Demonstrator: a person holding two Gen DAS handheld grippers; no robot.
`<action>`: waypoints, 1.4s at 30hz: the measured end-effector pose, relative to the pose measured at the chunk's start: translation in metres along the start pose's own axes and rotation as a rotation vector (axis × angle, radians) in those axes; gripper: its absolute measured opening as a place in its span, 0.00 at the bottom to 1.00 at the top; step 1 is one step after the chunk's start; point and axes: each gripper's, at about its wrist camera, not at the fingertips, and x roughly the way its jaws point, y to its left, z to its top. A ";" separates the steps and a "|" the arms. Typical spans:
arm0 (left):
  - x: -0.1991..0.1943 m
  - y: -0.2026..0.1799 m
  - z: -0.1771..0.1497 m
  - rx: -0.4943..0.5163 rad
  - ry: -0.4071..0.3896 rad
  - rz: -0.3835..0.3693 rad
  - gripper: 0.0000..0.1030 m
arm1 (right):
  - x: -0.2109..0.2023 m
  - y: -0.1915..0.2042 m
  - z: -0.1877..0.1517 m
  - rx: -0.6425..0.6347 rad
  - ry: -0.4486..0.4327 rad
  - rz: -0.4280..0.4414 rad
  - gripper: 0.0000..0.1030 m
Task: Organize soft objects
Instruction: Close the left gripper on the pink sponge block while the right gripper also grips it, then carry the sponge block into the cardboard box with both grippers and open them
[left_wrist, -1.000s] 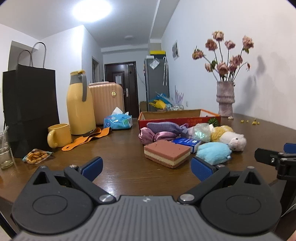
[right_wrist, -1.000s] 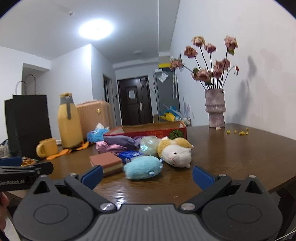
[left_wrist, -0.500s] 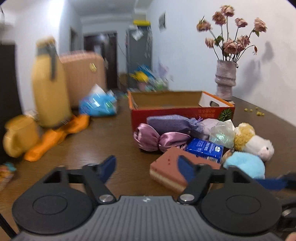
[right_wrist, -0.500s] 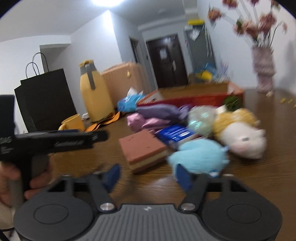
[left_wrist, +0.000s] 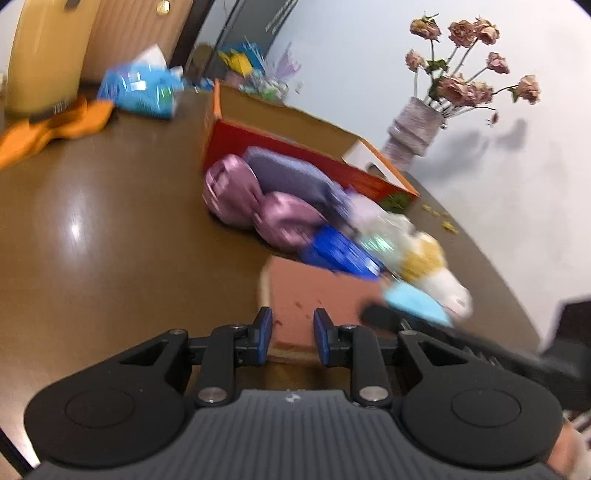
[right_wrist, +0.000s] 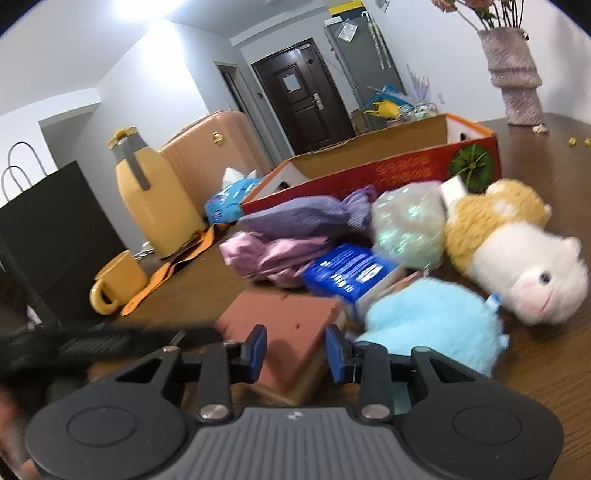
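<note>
Item: layered brown sponge block (right_wrist: 288, 325), on table (left_wrist: 110, 258) before red box (right_wrist: 388, 173); likely light, squashy; left gripper (left_wrist: 291, 332) and right gripper (right_wrist: 295, 349) narrowed over near corners, not visibly clamped; best pinched across sides.

Left gripper (left_wrist: 291, 334) fingers narrowed over brown sponge block (left_wrist: 314, 295), pink satin pouch (left_wrist: 258, 203) beyond

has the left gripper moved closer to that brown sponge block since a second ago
Yes. The left gripper has advanced toward the sponge block, which now sits right at its fingertips, and its jaws have narrowed; the red box looms nearer too.
</note>
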 end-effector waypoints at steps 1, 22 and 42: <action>-0.004 -0.002 -0.004 -0.002 -0.003 -0.007 0.25 | 0.000 -0.003 0.001 0.001 0.005 0.006 0.33; -0.013 -0.013 -0.022 -0.119 -0.066 0.069 0.16 | -0.026 -0.008 -0.007 0.011 0.048 0.045 0.23; 0.093 -0.028 0.242 -0.017 -0.185 0.141 0.15 | 0.094 -0.024 0.248 -0.042 -0.020 0.048 0.21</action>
